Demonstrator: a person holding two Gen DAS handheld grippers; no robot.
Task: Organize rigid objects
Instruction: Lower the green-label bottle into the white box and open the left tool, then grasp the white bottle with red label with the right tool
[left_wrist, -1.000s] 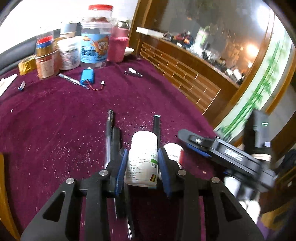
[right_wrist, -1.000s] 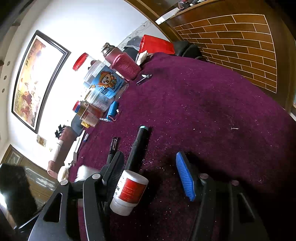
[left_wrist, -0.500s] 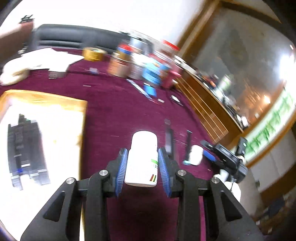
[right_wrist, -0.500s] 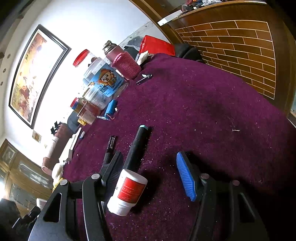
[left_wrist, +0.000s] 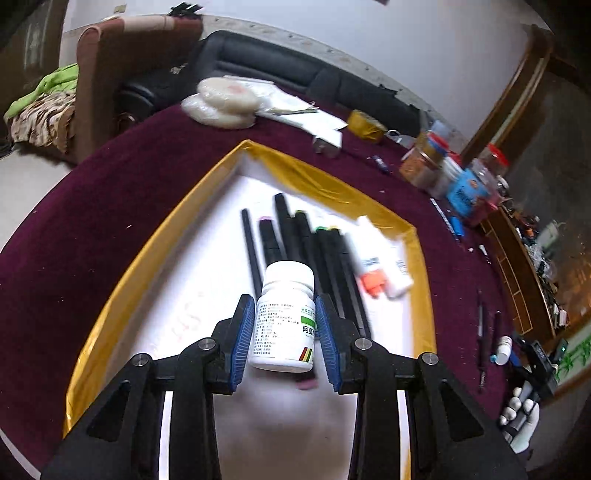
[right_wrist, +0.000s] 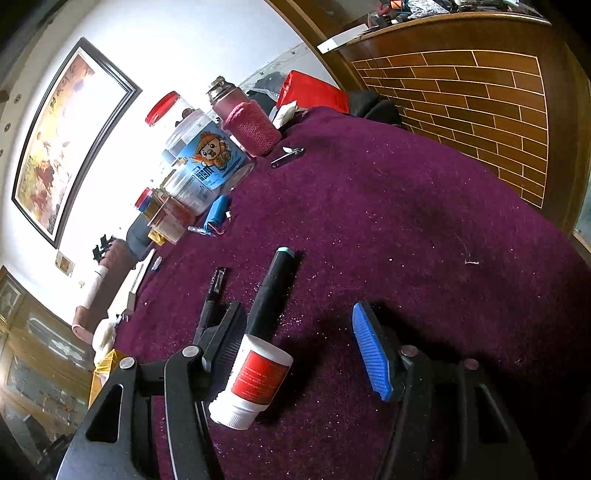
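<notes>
My left gripper (left_wrist: 284, 321) is shut on a white pill bottle (left_wrist: 286, 295) with a printed label, held upright over the gold-rimmed tray (left_wrist: 325, 177). On the tray's white floor lie several black pens (left_wrist: 291, 236) and two white tubes (left_wrist: 376, 258). My right gripper (right_wrist: 295, 312) stands open low over the purple cloth. A small white bottle with a red label (right_wrist: 255, 376) lies on its side between the fingers, close to the left one. A thick black marker (right_wrist: 273, 288) lies just beyond it, and a thin black pen (right_wrist: 212, 295) lies to its left.
Jars (right_wrist: 199, 162), a pink sleeved flask (right_wrist: 247, 122), a blue battery pack (right_wrist: 218, 214) and a nail clipper (right_wrist: 288, 157) stand at the far side of the cloth. A gold tape roll (left_wrist: 365, 125) and white round packs (left_wrist: 225, 101) lie beyond the tray. Wood panelling borders the table's right.
My left gripper has swung with the pill bottle from above the pens on the cloth to above the tray. The right gripper has stayed put.
</notes>
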